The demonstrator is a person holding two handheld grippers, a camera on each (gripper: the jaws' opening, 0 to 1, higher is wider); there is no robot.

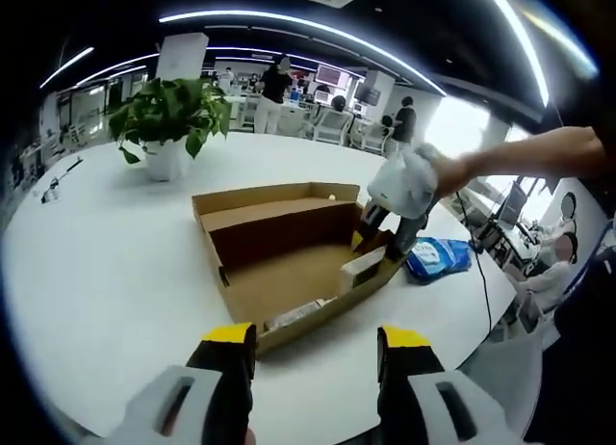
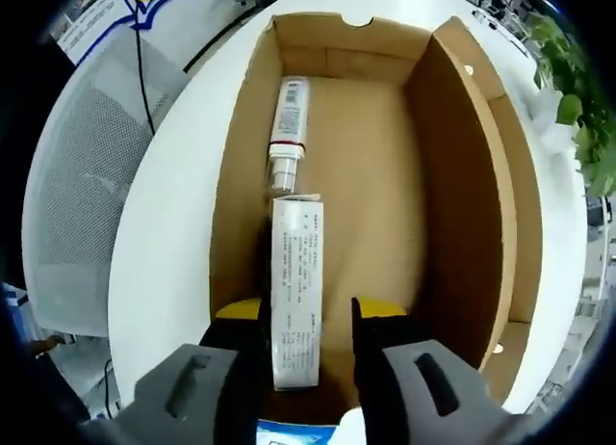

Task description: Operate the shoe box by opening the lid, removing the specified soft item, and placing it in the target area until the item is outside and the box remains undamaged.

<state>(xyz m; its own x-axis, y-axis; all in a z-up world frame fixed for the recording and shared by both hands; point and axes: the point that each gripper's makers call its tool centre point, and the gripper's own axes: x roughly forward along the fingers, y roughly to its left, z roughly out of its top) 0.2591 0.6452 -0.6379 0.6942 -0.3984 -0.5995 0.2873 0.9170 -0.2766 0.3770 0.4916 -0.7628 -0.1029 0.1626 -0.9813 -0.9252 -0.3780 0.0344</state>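
Right gripper [image 2: 306, 334] down in open shoe box [image 1: 252, 281], jaws spread around small white carton [image 2: 295, 301]. Looks light, easy to crush; best squeezed softly mid-length. Left gripper [image 1: 316, 349] jaws spread, empty.

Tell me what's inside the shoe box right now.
Inside the box lie a white tube and a long white carton along one wall. The right hand-held gripper straddles the carton, hiding the floor beneath it.

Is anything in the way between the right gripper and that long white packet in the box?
No. The lid is open, and the right gripper already has its jaws on either side of the white packet inside the shoe box.
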